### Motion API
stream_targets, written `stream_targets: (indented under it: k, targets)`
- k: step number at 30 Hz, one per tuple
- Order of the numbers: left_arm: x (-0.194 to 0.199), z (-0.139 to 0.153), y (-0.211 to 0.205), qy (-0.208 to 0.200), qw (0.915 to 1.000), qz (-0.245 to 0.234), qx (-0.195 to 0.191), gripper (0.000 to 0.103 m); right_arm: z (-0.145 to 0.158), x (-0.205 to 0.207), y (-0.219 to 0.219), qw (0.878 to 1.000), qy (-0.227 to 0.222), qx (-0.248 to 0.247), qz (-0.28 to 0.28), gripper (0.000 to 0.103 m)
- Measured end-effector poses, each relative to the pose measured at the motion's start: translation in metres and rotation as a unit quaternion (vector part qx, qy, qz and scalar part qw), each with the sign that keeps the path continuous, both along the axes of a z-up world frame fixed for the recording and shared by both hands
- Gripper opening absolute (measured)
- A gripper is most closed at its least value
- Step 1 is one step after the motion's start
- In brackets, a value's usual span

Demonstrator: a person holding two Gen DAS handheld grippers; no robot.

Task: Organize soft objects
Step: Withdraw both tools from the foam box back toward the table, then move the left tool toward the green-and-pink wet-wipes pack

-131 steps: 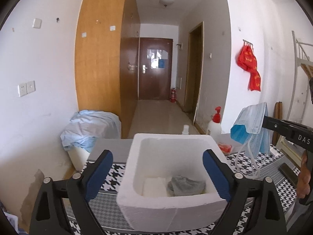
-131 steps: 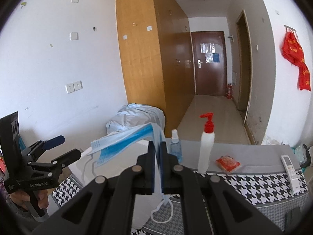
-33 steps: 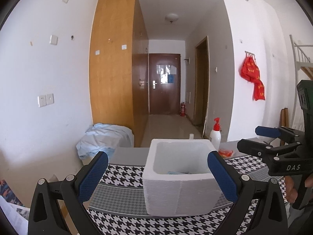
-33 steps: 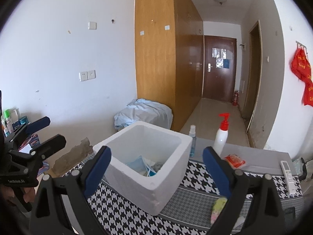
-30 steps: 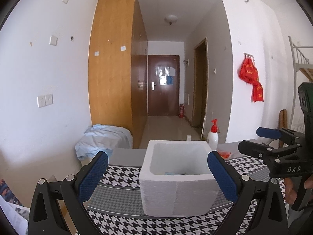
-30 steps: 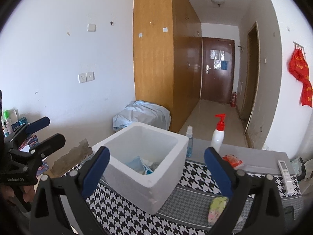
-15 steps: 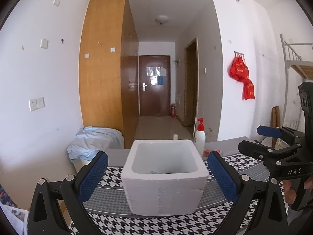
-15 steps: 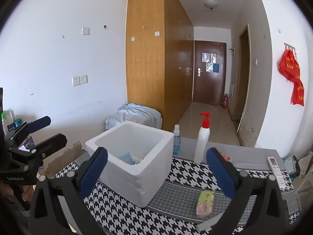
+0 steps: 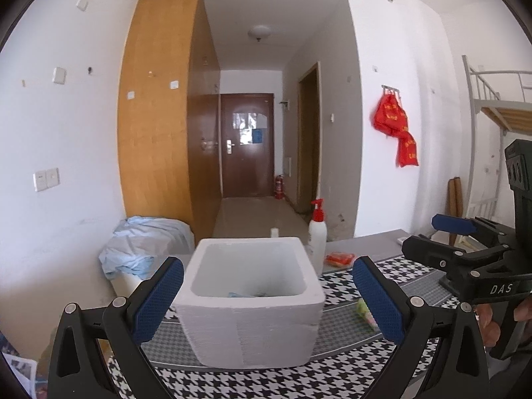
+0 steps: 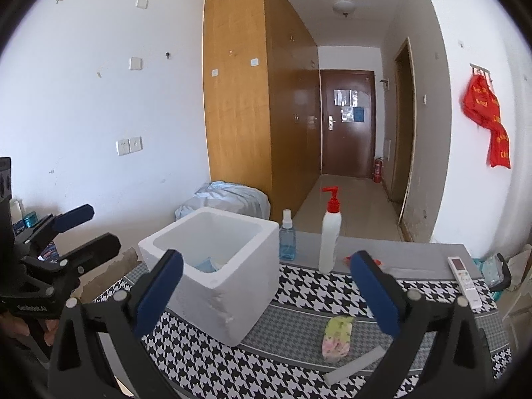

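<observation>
A white foam box (image 9: pixel 252 312) stands on the houndstooth tablecloth, and a blue face mask (image 10: pixel 204 264) lies inside it beside something grey. My left gripper (image 9: pixel 267 266) is open and empty, a short way in front of the box. To the right of the box my right gripper (image 10: pixel 266 258) is also open and empty; the left wrist view shows the right gripper (image 9: pixel 430 237) at its right edge. A green and pink soft packet (image 10: pixel 335 334) lies on the cloth right of the box. The left gripper (image 10: pixel 96 227) shows at the left of the right wrist view.
Behind the box stand a white pump bottle (image 10: pixel 329 232) with a red top and a small blue spray bottle (image 10: pixel 287 239). A red packet (image 9: pixel 339 259), a remote (image 10: pixel 464 279) and a white strip (image 10: pixel 352 364) lie on the table. A pale blue cloth heap (image 9: pixel 146 249) sits beyond the table's left end.
The right gripper has let go of the blue mask, which now lies in the box. Both grippers have drawn back from the box, so more of the table shows.
</observation>
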State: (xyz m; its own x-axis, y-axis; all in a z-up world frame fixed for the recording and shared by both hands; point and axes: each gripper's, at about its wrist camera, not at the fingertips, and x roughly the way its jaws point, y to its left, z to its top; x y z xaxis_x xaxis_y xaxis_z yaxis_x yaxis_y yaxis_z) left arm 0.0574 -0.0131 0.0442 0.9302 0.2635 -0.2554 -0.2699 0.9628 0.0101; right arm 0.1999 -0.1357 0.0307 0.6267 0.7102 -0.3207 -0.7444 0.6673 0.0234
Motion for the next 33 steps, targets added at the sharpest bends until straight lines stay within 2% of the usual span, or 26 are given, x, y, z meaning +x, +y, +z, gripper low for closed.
stream_targets:
  k: [22, 33]
  targets:
    - [0.026, -0.008, -0.040, 0.008, 0.9978, -0.065, -0.008, 0.102, -0.007, 0.008, -0.055, 0.997, -0.005, 0.010, -0.080, 0.102]
    - [0.034, -0.008, -0.047, 0.007, 0.9963, -0.083, -0.020, 0.102, -0.011, 0.008, -0.077, 0.995, -0.002, 0.011, -0.102, 0.102]
